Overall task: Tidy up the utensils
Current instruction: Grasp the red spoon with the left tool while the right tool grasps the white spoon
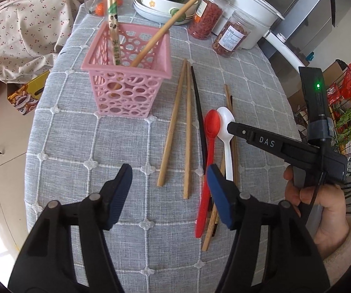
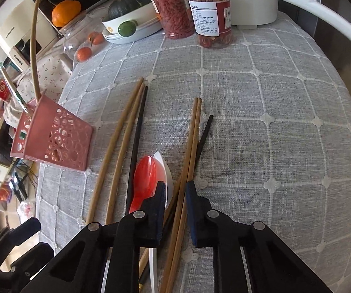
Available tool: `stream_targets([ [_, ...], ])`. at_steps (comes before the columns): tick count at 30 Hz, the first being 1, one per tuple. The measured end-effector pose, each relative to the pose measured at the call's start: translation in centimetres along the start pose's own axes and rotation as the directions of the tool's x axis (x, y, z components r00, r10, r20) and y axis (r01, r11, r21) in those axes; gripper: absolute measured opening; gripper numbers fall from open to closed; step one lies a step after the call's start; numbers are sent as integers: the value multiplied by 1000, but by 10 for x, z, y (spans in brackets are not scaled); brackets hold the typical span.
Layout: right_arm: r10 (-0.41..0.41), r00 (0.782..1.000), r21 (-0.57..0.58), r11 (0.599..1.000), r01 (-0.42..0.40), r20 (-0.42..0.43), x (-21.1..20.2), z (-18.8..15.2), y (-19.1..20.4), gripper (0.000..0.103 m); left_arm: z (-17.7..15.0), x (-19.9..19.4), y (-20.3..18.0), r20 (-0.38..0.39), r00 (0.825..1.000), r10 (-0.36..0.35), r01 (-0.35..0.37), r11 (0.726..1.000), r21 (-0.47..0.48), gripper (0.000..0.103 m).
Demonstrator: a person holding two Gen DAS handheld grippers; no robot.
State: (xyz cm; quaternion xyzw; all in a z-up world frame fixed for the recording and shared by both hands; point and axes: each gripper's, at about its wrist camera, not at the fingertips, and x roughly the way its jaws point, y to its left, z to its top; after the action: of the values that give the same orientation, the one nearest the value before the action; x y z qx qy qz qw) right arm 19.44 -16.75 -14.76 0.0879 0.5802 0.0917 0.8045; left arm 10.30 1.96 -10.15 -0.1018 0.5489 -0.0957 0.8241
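Hidden under the right gripper (image 2: pixel 175 186) in its own view: the handles of the red spoon (image 2: pixel 146 173) and white spoon (image 1: pixel 225 122), along with the near ends of a brown chopstick pair (image 2: pixel 192 141). Cut off at the top of the left wrist view: the upper ends of the chopsticks (image 1: pixel 113 24) standing in the pink basket (image 1: pixel 126 88).

Stood with jaws narrowed, one either side of the brown pair, the left pad over the white spoon's bowl. Could not tell whether the pads actually pressed on the sticks; a sliver of gap seemed to show.

Showed only in the left wrist view: the right gripper from the side, tilted steeply down with its tip over the white spoon, and the hand (image 1: pixel 322 207) wrapped round its handle, a pale fuzzy sleeve at the wrist. Showed the spoons' full handles there too, running toward the camera, red just beside white. Gave only in the right wrist view the far tips of the brown pair.

Hovered with the left gripper (image 1: pixel 169 171) above the grey checked tablecloth (image 2: pixel 273 122), jaws apart and gripping nothing. Lay flat beyond it: two bamboo chopsticks (image 1: pixel 175 122) and a black chopstick (image 1: pixel 197 112), between the basket and the spoons.
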Motion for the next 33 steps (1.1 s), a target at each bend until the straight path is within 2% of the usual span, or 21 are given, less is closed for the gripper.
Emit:
stream_targets([
  [4,-9,1000,-15,1000,9,3,0,3,-1,5,0,2,-6,-5,1000,-3,3,1000,13,60],
  [7,-7,1000,-4,1000,7,-3,-5,1,-5,3,1,3,-11,-1,1000,-7,7,1000,25,57],
  [12,-19,999,-7,1000,19,32,-27,-2,-20,3,3,17,-30,-29,999,-38,40,997,64,41],
  [15,-35,998,2,999,35,42,-39,-5,-36,3,9,31,-43,-34,998,-44,47,995,88,37],
  [21,4,1000,70,998,-3,-19,-46,-19,-74,3,27,54,-67,-11,999,-47,48,983,175,37],
  [28,39,999,132,990,-40,3,-69,-24,-113,3,39,75,-64,-8,998,-65,65,988,137,37],
  [33,60,998,148,987,-60,5,-73,-27,-122,3,41,83,-72,-8,997,-70,71,985,160,37],
])
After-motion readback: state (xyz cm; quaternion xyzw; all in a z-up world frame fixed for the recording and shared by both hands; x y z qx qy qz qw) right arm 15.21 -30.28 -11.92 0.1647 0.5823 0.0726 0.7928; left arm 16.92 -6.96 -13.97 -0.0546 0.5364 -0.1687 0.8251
